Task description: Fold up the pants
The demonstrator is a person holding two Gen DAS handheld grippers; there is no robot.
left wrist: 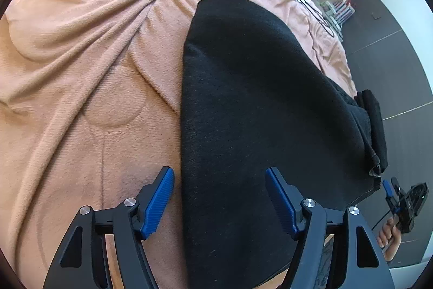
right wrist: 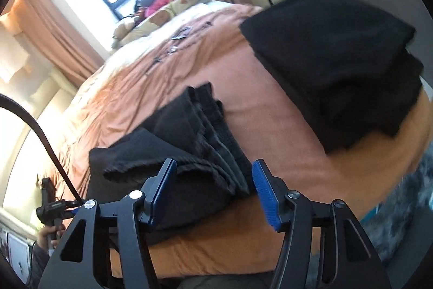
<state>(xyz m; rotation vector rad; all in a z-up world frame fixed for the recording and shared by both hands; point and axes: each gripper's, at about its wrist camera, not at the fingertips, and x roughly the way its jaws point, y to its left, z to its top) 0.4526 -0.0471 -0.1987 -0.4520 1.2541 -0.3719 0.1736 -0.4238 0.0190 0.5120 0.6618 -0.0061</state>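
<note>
Item: black pants [left wrist: 257,104], lying flat on the bed [left wrist: 81,45], long axis running away from the left gripper [left wrist: 219,197]. Left gripper: wide, empty, directly over near end. Right gripper [right wrist: 215,194]: wide, empty, facing bunched end; both similarly near.

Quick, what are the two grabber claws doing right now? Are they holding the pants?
Left gripper: open, holding nothing, above the black pants.
Right gripper: open, holding nothing, at the pants' folded end.
</note>
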